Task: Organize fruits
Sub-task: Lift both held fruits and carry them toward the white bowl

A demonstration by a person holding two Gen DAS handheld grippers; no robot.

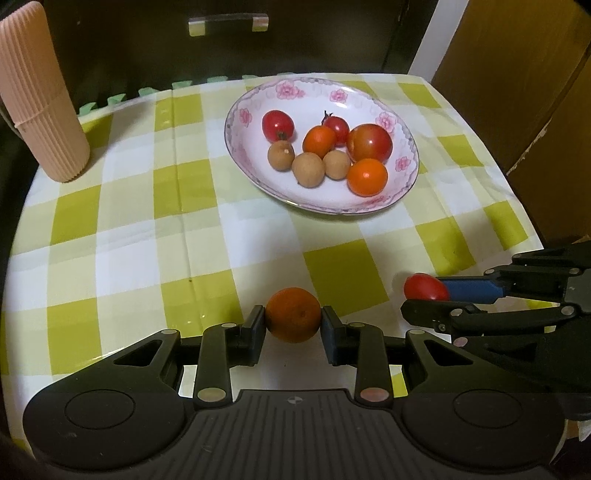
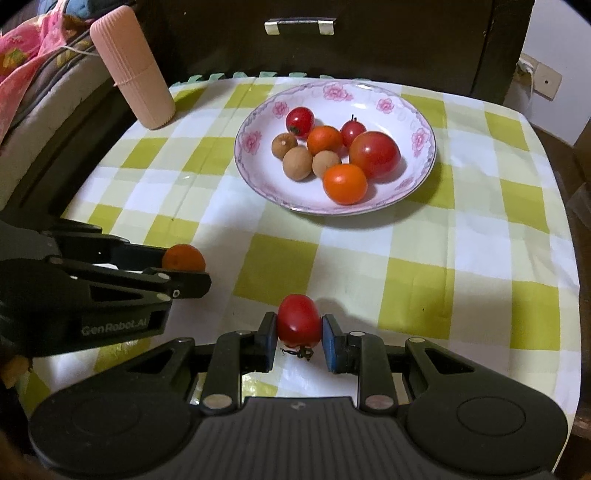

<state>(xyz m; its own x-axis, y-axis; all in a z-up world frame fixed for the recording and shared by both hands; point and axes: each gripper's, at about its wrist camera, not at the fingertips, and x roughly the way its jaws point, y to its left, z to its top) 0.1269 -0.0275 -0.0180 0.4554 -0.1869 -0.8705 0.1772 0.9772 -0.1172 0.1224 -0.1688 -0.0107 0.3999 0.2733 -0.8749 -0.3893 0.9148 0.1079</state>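
Note:
My left gripper (image 1: 293,321) is shut on a small orange fruit (image 1: 293,314), low over the checked tablecloth; both also show in the right wrist view (image 2: 184,271), the fruit (image 2: 183,257) between the fingers. My right gripper (image 2: 299,330) is shut on a red tomato (image 2: 298,320) with its stem down; it appears at the right of the left wrist view (image 1: 428,297), holding the tomato (image 1: 424,287). A white flowered plate (image 1: 369,206) (image 2: 424,122) farther back holds several red tomatoes, orange fruits and three brown longans.
A pink ribbed cylinder (image 1: 37,99) (image 2: 131,70) stands at the table's back left. The green-and-white checked tablecloth (image 1: 166,221) covers the table. A dark cabinet with a handle (image 1: 227,23) stands behind. Wooden panels (image 1: 517,74) stand at the right.

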